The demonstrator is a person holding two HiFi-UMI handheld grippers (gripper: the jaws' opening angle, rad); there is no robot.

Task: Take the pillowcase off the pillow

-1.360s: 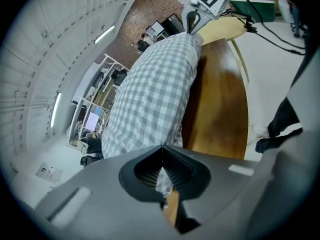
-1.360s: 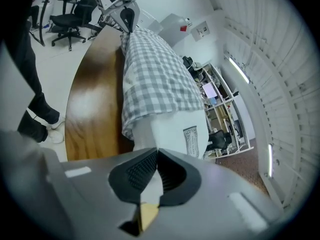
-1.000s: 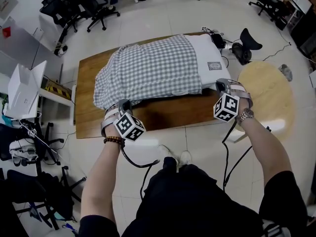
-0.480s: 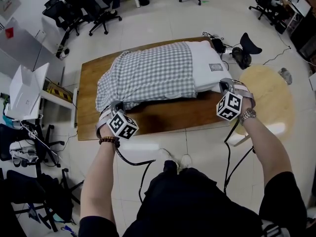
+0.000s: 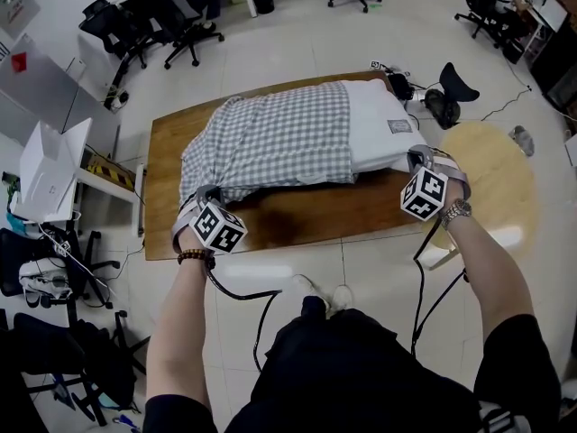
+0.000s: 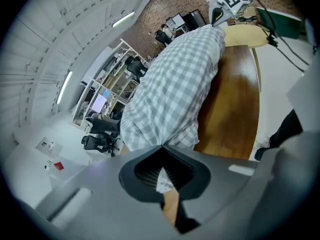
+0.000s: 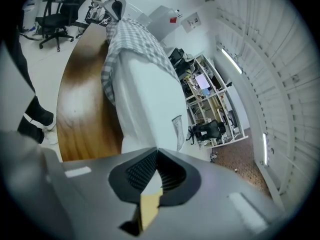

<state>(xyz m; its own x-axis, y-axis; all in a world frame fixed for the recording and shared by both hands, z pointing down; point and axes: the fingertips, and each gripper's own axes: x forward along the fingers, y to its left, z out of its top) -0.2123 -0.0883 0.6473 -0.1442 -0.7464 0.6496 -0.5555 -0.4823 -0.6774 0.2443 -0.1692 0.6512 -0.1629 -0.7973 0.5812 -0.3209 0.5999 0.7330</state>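
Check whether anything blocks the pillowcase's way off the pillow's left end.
Nothing visible does. The left gripper grips the pillowcase by a corner, the right gripper holds the pillow, and the table beyond shows bare wood.

On the table (image 5: 297, 216), the pillow (image 5: 379, 132); pillowcase (image 5: 270, 142) over its left part

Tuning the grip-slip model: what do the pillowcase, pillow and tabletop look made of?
Pillowcase: thin woven cloth, probably cotton, matte. It shows a grey-white check, soft creases and folds.
Pillow: white fabric shell, matte and puffy, with a sewn label. The filling is not visible.
Tabletop: wood or wood veneer, with brown grain and a semi-gloss finish that shows a faint sheen.
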